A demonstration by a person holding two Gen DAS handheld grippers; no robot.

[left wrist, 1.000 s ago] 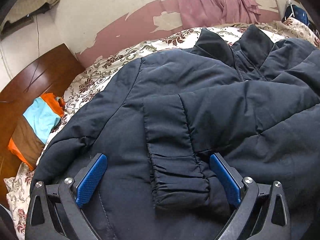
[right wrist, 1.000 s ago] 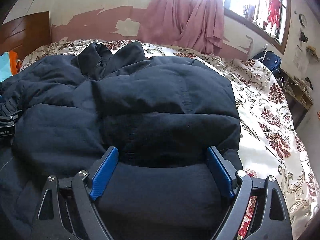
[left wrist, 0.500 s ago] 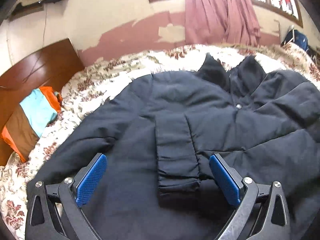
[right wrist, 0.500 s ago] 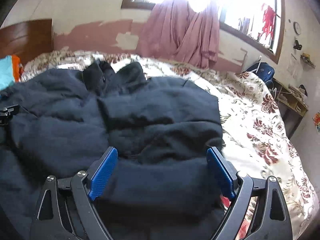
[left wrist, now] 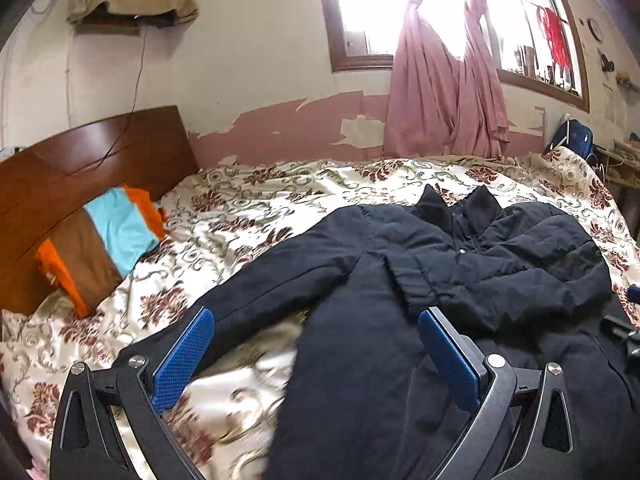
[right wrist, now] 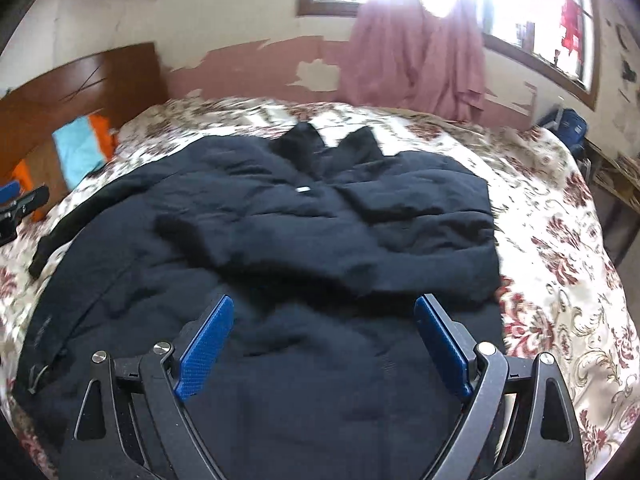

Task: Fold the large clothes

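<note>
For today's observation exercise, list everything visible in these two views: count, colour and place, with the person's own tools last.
jacket: one, black, spread on the bed, both sleeves folded across its front
bedspread: one, cream with maroon flowers, covering the bed
pillow: one, orange, brown and turquoise, against the headboard
headboard: one, brown wood, far left
curtain: one, pink, at the window
backpack: one, blue, beyond the bed
left gripper: one, black with blue fingers, open
right gripper: one, same colours, open, above the jacket
</note>
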